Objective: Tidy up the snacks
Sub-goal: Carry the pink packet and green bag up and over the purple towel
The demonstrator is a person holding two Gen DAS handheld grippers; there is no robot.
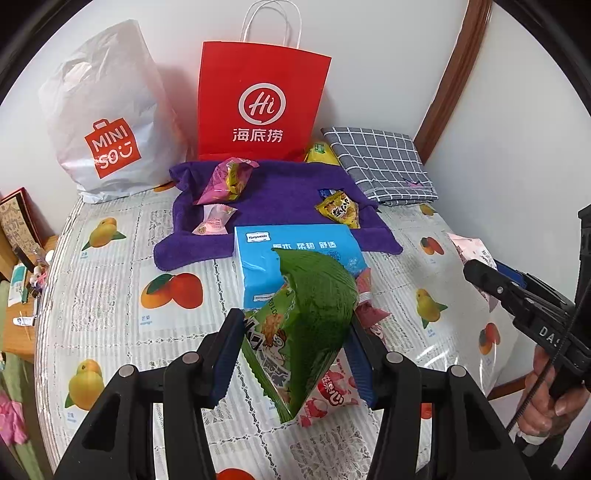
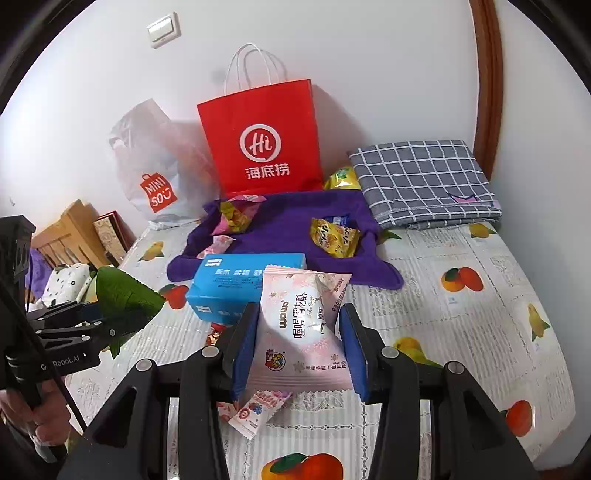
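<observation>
Against the white wall, behind the purple towel [image 1: 280,192], stand a red paper bag [image 1: 260,107] and white plastic bag [image 1: 110,122] on the fruit-print surface [image 1: 110,295]. The left hand-held gripper [image 1: 291,332] pinches a green snack packet [image 1: 306,317]; the right hand-held gripper [image 2: 299,343] clamps a pink pastry packet [image 2: 303,325]. Only the right view shows a light switch [image 2: 164,29].

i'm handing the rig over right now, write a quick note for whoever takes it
Left hand-held gripper: shut on a green snack packet, held above the table.
Right hand-held gripper: shut on a pink snack packet, also lifted.
Done: several snacks already lie on the purple towel, among them a yellow packet.
Left: place both held packets, then pick up the loose ones near the blue tissue pack, such as the small pink packet on the tablecloth.
</observation>
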